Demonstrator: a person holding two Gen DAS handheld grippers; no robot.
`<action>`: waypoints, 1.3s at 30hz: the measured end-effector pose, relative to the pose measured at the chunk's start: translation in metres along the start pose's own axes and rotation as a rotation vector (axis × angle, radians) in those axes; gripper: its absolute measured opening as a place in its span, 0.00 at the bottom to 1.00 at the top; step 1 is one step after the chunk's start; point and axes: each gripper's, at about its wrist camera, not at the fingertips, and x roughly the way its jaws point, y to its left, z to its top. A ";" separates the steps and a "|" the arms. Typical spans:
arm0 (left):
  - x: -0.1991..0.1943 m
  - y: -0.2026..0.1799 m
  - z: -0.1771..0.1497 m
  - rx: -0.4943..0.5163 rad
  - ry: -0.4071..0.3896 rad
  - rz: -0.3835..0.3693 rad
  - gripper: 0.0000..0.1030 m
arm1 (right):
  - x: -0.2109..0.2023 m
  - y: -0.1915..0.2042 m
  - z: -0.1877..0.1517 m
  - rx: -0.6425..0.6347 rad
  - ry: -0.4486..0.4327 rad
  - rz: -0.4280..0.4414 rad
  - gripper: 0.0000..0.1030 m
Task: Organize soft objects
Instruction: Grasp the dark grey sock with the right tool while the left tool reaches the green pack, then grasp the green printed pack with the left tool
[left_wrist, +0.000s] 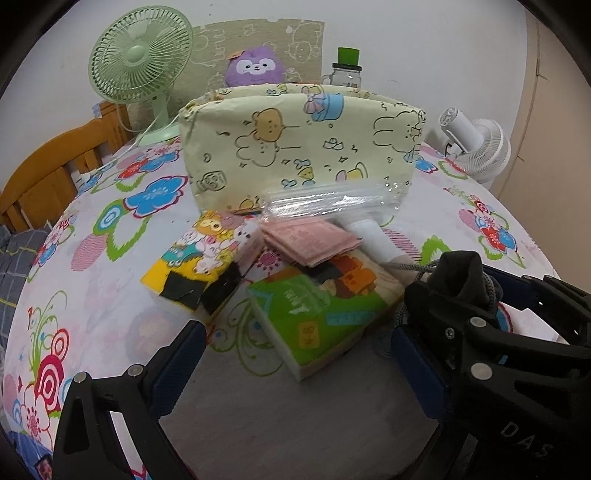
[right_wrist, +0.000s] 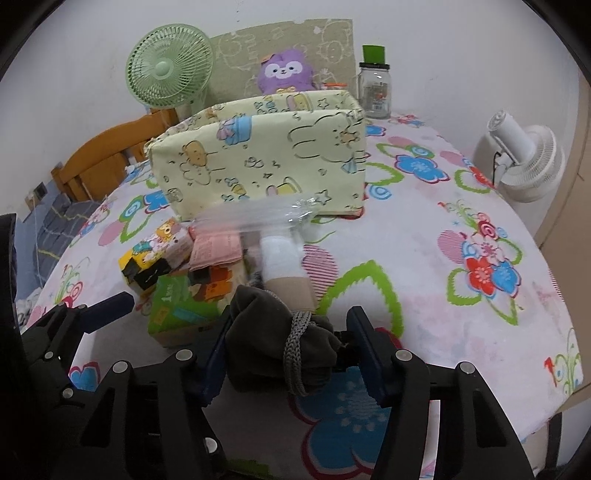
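Grippers over a flower-print table (right_wrist: 424, 236), both angled down toward a small heap of soft goods. Right gripper (right_wrist: 291, 354) — jaws roughly half open — brackets a dark drawstring pouch (right_wrist: 273, 343) bound with grey cord (right_wrist: 295, 350); the left pad touches the cloth, the right pad stands just clear, so no grip is judged yet. The pouch's long axis runs away from the jaws, continuing as a tan-and-white sock-like roll (right_wrist: 282, 258) that points toward the fabric box. Left gripper (left_wrist: 295, 354) stands wide open and empty, its jaws either side of a green tissue pack (left_wrist: 314, 314), with a yellow cartoon pack (left_wrist: 199, 258) to the left and folded pink cloths (left_wrist: 310, 240) beyond. A clear plastic sleeve (left_wrist: 332, 199) lies against the front wall of the cream cartoon-print storage box (left_wrist: 295, 144), which sits toward the table's far edge; its inside is hidden. Behind it stand a purple plush (right_wrist: 284, 72), a green fan (right_wrist: 166, 70) and a jar (right_wrist: 375, 88). The right hand is nearer the pouch
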 end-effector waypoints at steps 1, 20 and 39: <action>0.001 -0.001 0.001 0.002 -0.001 -0.001 0.98 | -0.001 -0.002 0.000 0.003 -0.002 -0.003 0.60; 0.026 -0.011 0.021 0.007 0.026 -0.025 0.98 | 0.008 -0.026 0.013 0.048 -0.012 -0.044 0.60; 0.017 -0.013 0.015 0.007 0.022 -0.053 0.84 | 0.008 -0.023 0.013 0.041 -0.009 -0.056 0.60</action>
